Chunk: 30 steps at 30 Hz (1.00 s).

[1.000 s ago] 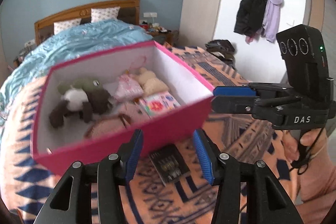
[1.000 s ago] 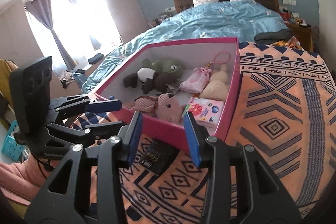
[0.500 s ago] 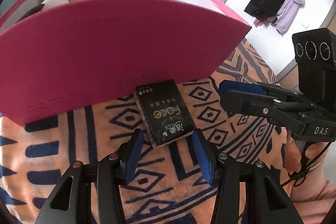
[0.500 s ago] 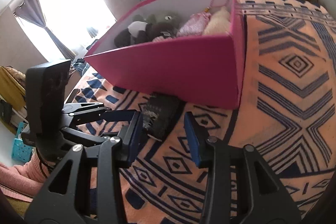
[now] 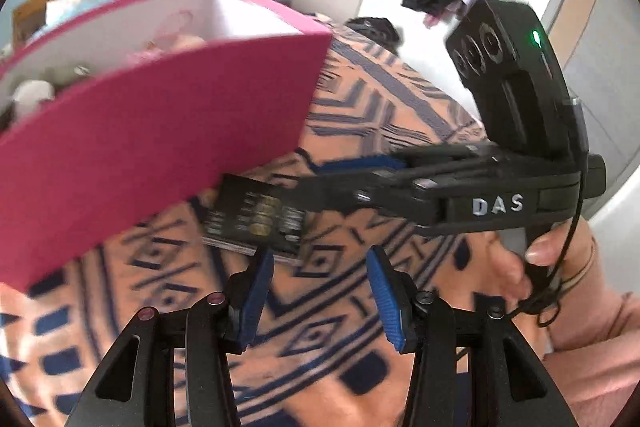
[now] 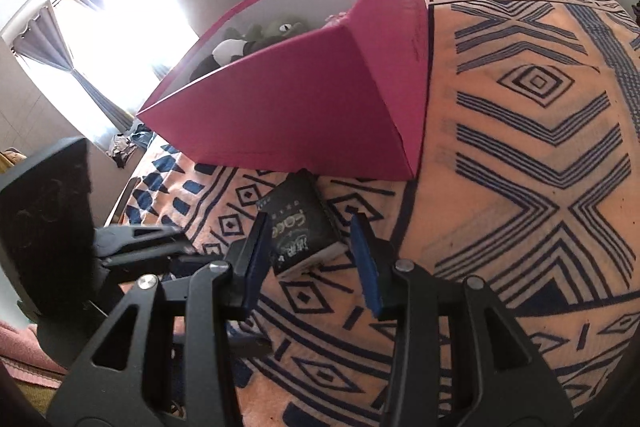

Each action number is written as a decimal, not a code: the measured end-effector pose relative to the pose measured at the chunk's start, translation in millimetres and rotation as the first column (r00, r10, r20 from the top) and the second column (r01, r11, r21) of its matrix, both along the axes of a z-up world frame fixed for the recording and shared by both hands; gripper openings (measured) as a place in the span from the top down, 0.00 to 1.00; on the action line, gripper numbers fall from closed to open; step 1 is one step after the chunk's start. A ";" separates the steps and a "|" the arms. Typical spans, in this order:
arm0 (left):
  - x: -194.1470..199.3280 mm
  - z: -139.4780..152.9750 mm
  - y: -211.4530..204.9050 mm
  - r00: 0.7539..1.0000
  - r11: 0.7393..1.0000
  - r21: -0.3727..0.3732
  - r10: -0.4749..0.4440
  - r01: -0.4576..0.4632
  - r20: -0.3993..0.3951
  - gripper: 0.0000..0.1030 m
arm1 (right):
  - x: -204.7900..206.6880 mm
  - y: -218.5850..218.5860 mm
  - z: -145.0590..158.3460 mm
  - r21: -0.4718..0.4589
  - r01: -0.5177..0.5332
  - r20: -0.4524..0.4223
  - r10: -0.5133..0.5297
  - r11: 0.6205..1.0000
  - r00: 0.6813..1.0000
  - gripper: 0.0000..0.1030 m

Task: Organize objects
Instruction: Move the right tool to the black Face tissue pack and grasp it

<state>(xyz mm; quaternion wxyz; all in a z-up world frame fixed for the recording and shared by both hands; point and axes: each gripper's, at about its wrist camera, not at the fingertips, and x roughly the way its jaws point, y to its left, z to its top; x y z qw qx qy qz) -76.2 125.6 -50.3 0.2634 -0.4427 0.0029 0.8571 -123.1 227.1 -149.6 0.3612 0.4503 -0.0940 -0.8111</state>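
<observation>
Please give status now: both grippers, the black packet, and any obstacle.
Right gripper jaws open, either side of black packet, not gripping. Left gripper jaws open, empty, beside it. Pink box close behind the packet.

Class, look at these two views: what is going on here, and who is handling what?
A person holds a gripper in each hand over a patterned blanket on a bed. The right gripper has its open jaws on either side of a small black pack lying just in front of a pink box of soft toys; the pads do not yet press on it. The left gripper is open and empty, beside the same pack. Nothing has been lifted.
</observation>
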 end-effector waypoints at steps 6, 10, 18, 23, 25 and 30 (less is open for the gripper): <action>-16.2 3.0 -27.0 0.993 0.988 -0.100 0.111 -0.115 -0.043 0.53 | 1.8 0.6 -7.7 -0.012 0.003 0.032 -0.003 1.000 0.999 0.58; -28.7 1.3 -31.1 0.996 0.990 -0.107 0.083 -0.088 -0.044 0.55 | 5.6 -0.2 -13.6 -0.005 -0.003 0.049 0.003 1.000 0.999 0.58; -41.2 -18.7 -22.8 0.998 0.998 -0.055 0.021 -0.018 0.053 0.59 | 0.0 -0.1 -19.5 -0.036 -0.001 0.079 0.004 0.999 0.997 0.58; -24.3 -19.1 -19.8 0.996 1.000 0.000 -0.025 0.026 0.084 0.59 | -3.8 2.6 -19.1 -0.023 0.018 0.071 -0.016 1.000 0.997 0.59; -16.8 -18.6 -17.0 0.996 0.999 0.005 -0.034 0.034 0.078 0.59 | -4.1 3.0 -18.3 -0.021 0.022 0.069 -0.020 1.000 0.997 0.59; -16.4 -13.3 -20.3 0.998 1.000 0.015 0.026 -0.027 0.048 0.59 | -4.8 2.9 -17.3 -0.012 0.028 0.063 -0.027 1.000 0.998 0.59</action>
